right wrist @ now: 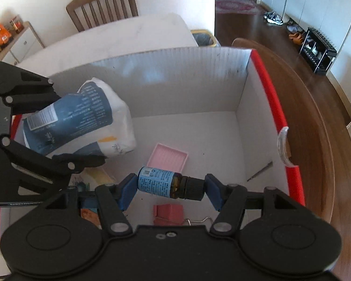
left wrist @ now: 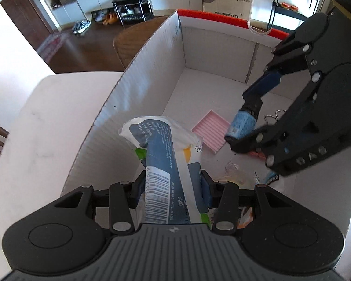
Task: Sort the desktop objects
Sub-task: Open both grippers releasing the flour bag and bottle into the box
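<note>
Both tongs hang over the white box (right wrist: 189, 79). The left gripper (left wrist: 169, 182) pinches a white-and-blue packet (left wrist: 162, 145) above its near corner; just right, the right gripper (right wrist: 169, 186) clamps a small blue-labelled bottle (right wrist: 159, 182) end to end.

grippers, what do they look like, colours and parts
Both are alike: the left gripper and right gripper have matte black plastic bodies with two round housings, black linkage bars joined by silver pins, and blue fingertip pads. The left one has a ribbed grey centre plate. No cables or sleeves show.
</note>
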Motion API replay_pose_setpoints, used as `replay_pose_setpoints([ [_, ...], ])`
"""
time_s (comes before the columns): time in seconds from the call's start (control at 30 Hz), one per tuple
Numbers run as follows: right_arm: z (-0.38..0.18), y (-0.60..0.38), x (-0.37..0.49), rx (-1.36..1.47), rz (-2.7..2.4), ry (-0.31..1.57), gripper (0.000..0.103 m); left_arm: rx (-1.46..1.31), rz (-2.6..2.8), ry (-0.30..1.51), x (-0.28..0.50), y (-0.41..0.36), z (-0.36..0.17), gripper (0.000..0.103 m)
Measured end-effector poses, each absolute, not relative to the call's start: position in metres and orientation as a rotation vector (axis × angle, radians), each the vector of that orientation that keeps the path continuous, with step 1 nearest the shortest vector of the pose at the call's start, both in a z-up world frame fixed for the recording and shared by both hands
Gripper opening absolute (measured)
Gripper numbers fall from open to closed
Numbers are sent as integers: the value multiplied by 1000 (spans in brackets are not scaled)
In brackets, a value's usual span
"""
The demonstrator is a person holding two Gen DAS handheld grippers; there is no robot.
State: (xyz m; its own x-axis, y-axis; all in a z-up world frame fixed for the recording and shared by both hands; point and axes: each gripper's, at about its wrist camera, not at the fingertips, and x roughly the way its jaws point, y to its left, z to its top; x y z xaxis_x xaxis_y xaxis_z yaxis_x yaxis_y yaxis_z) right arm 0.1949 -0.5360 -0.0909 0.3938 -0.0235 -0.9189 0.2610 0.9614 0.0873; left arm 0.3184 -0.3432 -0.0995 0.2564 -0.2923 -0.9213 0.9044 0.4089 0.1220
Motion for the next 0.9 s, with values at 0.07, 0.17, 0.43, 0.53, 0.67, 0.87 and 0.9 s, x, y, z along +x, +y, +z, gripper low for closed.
replay_pose_setpoints([
  [0.07, -92, -534, 199, 223, -178, 1181, 62, 754, -940, 1005, 322, -345, -102, 45],
  [0.17, -96, -527, 206, 194, -154, 1237, 62, 745, -946, 1037, 328, -347, -106, 45],
  [0.43, -102, -524, 215, 216, -148, 1310, 63, 716, -952, 1095, 336, -344, -113, 51],
  [0.53, -102, -524, 215, 234, -151, 1317, 64, 698, -941, 1113, 338, -342, -114, 55],
  [0.67, -102, -518, 215, 222, -159, 1324, 67, 693, -940, 1104, 336, -338, -112, 58],
  [0.87, -94, -513, 208, 237, -162, 1299, 72, 698, -939, 1065, 328, -332, -102, 71],
  [0.9, -91, -513, 206, 246, -163, 1286, 74, 699, -942, 1053, 325, -330, -99, 73],
])
